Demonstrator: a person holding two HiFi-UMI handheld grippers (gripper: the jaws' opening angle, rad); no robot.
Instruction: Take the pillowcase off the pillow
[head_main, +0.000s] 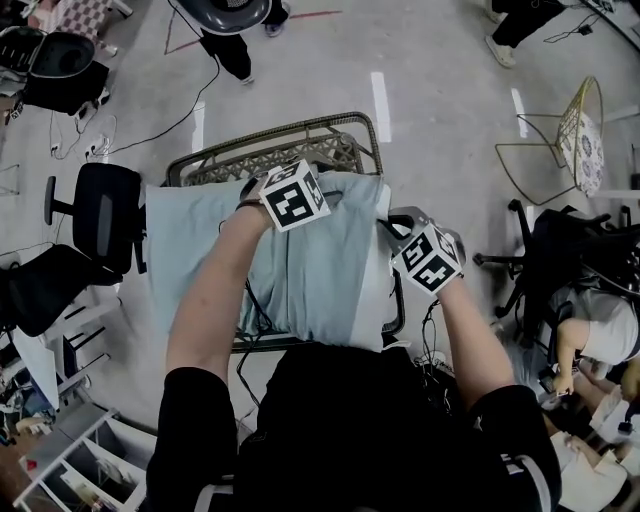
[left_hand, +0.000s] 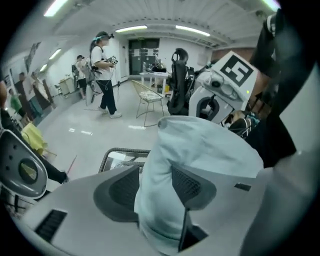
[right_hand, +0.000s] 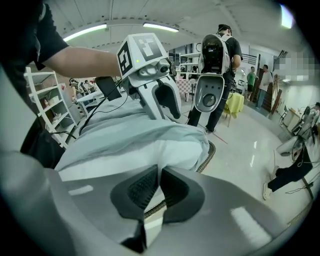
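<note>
Pillowcase (head_main: 300, 270), pale blue, lies over the pillow (head_main: 378, 300) on a wicker chair (head_main: 270, 140). The pillow's white side shows bare along its right edge, where the cover looks partly drawn back. At that edge the right gripper (right_hand: 159, 187) has its fingers closed, apparently to anchor the pillow; whether they nip a fold is hard to make out. At the pillow's far edge the left gripper (left_hand: 156, 185) has its fingers apart, a bunch of blue cloth loose between them, probably ahead of a fresh hold. The person's body hides the pillow's near edge, and the pillow covers most of the chair's seat.
</note>
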